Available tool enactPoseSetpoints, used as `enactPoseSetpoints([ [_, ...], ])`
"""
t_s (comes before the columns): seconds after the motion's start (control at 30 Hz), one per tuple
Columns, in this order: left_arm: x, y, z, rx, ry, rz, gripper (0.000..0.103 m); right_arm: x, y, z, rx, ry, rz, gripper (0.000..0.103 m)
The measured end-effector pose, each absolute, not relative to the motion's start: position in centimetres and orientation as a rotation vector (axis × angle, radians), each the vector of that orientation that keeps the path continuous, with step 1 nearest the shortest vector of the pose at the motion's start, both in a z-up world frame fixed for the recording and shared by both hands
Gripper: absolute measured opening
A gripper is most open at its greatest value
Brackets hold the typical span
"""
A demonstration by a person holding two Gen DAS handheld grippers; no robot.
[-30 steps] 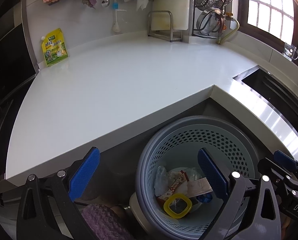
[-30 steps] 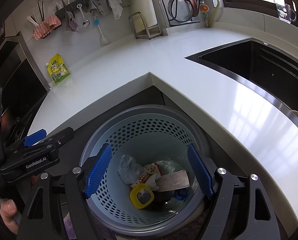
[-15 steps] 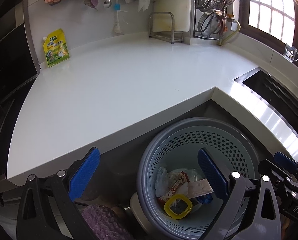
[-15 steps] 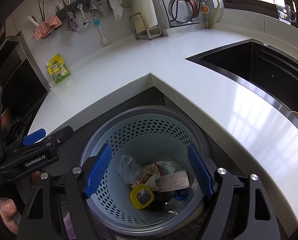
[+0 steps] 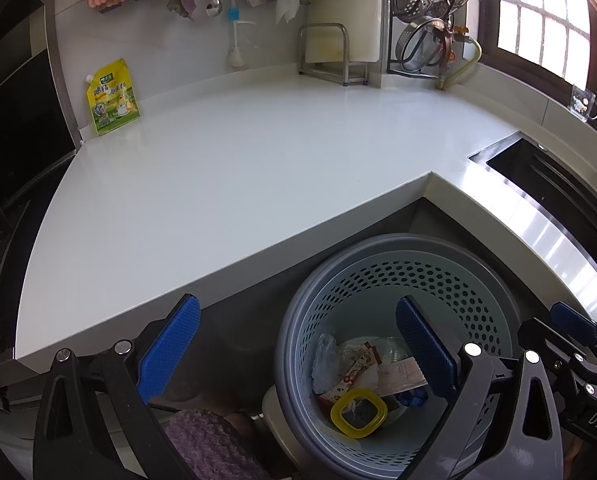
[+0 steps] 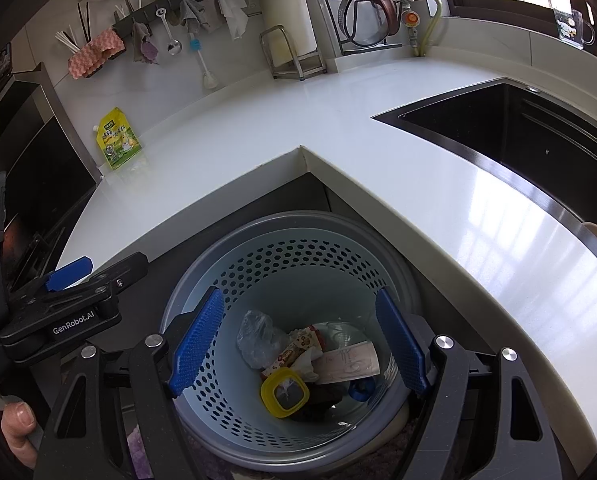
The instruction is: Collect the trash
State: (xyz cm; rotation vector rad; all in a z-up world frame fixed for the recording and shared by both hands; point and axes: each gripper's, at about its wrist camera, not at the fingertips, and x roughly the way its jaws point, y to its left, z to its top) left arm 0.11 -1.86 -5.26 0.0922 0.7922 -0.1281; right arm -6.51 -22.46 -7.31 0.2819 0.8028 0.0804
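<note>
Trash [image 6: 298,360] lies at the bottom of the perforated bin [image 6: 290,256], seen between the wide-open, empty right tongs [image 6: 298,344]; the left tongs [image 5: 298,352] gape empty beside it. The white counter [image 5: 238,168] looks bare except for a yellow pouch [image 5: 112,98], probably not rubbish, so grabbing it, or clipping the counter's edge, is the risk.

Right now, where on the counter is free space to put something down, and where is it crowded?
The white counter is bare from the yellow pouch across to the sink, also the strip along the sink's near side. Crowded: the back wall around the cutting board rack and the pot rack, and the basket, holding trash.
</note>
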Motion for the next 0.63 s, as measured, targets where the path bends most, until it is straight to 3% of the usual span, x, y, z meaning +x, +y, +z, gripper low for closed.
enactPoseSetpoints([
  [0.63,0.38,-1.69,-5.48,0.075,0.808,-0.129,0.097,-6.47,-22.13,-7.35,0.282,0.807,0.081,0.075],
])
